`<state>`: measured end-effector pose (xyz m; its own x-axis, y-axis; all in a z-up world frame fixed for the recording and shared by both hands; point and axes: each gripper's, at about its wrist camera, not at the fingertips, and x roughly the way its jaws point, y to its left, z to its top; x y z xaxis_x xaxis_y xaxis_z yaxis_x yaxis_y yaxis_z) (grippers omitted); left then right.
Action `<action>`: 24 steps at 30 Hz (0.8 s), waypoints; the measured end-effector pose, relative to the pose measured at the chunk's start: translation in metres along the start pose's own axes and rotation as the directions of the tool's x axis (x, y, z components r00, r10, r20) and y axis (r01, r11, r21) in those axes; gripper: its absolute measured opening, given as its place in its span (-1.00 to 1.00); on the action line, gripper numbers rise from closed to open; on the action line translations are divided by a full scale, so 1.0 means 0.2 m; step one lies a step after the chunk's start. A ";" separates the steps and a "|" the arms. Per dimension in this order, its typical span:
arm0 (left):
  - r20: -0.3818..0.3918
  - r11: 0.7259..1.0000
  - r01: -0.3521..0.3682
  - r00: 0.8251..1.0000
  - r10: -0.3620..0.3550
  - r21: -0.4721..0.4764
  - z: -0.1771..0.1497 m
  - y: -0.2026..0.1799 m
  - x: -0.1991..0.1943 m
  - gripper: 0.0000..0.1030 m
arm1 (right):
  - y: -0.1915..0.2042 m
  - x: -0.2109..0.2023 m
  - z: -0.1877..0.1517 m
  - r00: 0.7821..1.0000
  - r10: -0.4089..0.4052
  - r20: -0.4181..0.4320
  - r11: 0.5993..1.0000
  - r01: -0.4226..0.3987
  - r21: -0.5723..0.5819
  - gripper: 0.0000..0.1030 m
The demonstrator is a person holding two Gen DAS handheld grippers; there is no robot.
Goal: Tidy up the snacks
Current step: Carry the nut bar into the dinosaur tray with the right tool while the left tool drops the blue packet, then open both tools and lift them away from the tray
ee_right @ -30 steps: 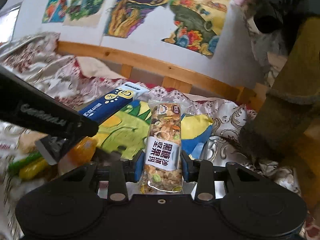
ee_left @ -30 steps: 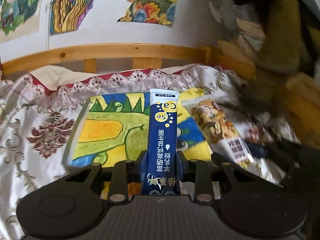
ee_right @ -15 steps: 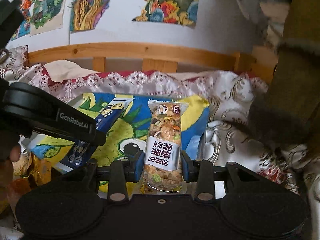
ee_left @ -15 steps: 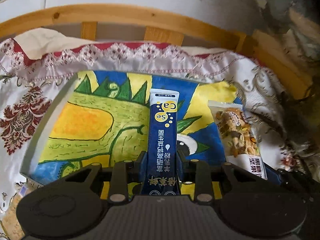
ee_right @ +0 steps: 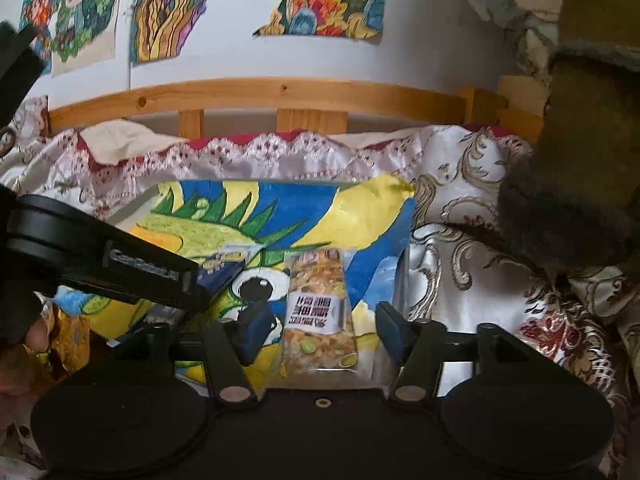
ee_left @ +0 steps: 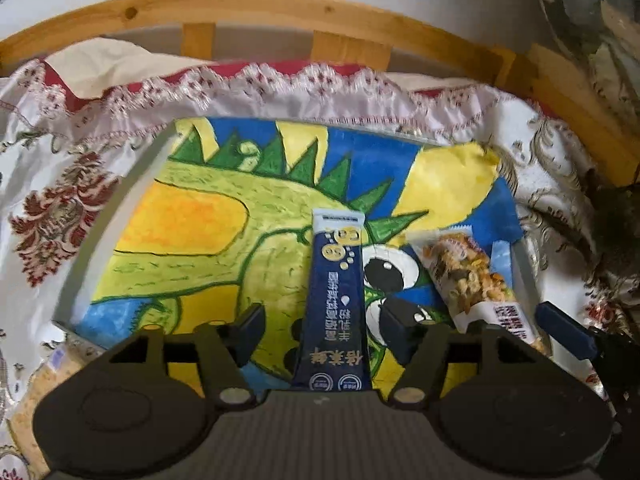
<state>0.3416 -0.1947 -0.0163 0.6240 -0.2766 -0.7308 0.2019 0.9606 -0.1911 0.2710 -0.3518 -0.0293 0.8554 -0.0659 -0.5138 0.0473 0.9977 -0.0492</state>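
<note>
A dark blue stick sachet (ee_left: 336, 300) lies on the dinosaur painting (ee_left: 192, 240) that lines a shallow tray. My left gripper (ee_left: 324, 330) straddles the sachet, its jaws opening, pads clear of both sides. To its right lies a clear-wrapped nut bar (ee_left: 472, 280). In the right wrist view the nut bar (ee_right: 318, 312) rests on the same dinosaur painting (ee_right: 340, 216) between the opening jaws of my right gripper (ee_right: 320, 330), pads apart from it. The blue sachet (ee_right: 222, 268) is partly hidden behind the left gripper's black body (ee_right: 100, 264).
A patterned satin cloth (ee_left: 60, 208) surrounds the tray, with a wooden rail (ee_left: 260, 12) behind. A dark furry shape (ee_right: 568, 184) fills the right. A person's fingers (ee_right: 36, 334) and orange wrappers (ee_right: 68, 340) sit at the lower left.
Both grippers lowered toward the tray, then their jaws spread. The blue sachet and the nut bar left the pads and now lie on the painting.
</note>
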 end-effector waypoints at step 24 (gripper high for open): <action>0.405 0.997 0.005 0.914 0.025 -0.073 -0.31 0.33 -0.99 0.99 | 0.20 -0.91 0.06 0.941 0.050 0.334 0.997 -0.068 0.044 0.99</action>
<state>0.1848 -0.0740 0.0758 0.8812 -0.2400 -0.4073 0.1493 0.9587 -0.2420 0.1225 -0.2996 0.0730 0.9797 -0.0065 -0.2004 0.0114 0.9997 0.0232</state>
